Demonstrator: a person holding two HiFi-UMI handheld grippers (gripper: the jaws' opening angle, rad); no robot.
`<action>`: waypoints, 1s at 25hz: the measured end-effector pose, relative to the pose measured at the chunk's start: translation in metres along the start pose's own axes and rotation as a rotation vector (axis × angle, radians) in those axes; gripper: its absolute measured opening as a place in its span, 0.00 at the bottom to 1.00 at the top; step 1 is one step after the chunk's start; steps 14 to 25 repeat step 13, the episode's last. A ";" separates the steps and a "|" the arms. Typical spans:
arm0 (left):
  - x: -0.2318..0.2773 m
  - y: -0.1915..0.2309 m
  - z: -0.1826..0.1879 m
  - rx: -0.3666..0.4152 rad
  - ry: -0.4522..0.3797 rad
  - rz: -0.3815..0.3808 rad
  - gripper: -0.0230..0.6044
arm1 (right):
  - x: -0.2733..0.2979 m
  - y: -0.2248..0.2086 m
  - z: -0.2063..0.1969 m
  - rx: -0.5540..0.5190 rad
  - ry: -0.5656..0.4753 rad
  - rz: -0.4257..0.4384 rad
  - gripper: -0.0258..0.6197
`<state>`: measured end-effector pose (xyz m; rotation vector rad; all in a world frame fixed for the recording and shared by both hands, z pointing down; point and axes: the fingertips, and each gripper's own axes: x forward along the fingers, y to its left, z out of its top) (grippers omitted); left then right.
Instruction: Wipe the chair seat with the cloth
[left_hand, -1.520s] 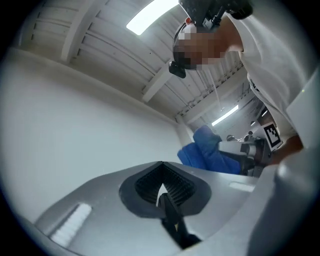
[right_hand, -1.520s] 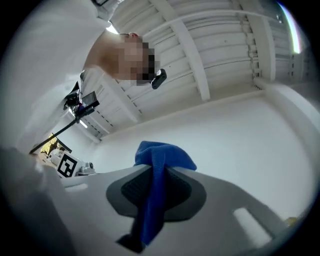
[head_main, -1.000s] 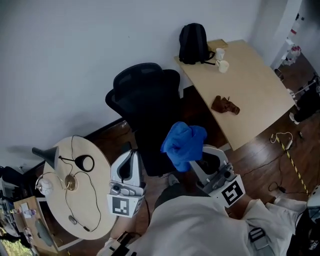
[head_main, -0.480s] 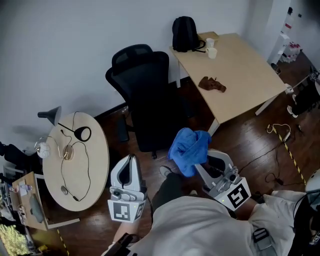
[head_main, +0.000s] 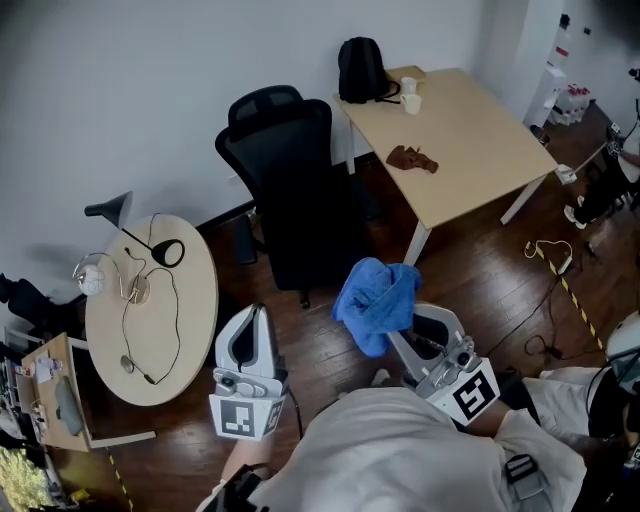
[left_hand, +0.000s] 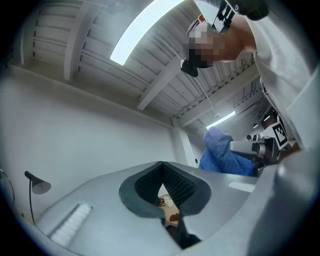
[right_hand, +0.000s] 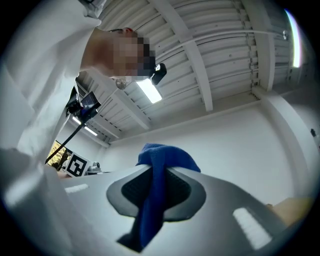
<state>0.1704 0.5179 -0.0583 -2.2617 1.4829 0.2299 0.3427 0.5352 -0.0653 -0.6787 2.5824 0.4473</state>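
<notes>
Fingers (right_hand: 186, 194) of the right gripper (head_main: 408, 330) are clamped on the blue cloth (head_main: 374, 298), bunched at lower centre of the head view, apart from the chair seat (head_main: 312, 252) above; soft and limp, it is judged best pinched at a gathered fold; the left gripper (head_main: 250, 322) is pressed together, empty.
</notes>
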 end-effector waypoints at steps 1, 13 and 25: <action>0.001 0.006 0.008 -0.024 -0.004 0.009 0.05 | 0.006 0.001 0.003 0.012 0.009 -0.004 0.12; -0.087 -0.054 0.003 0.012 -0.085 0.047 0.05 | -0.083 0.068 -0.035 0.044 -0.023 -0.035 0.12; -0.087 -0.054 0.003 0.012 -0.085 0.047 0.05 | -0.083 0.068 -0.035 0.044 -0.023 -0.035 0.12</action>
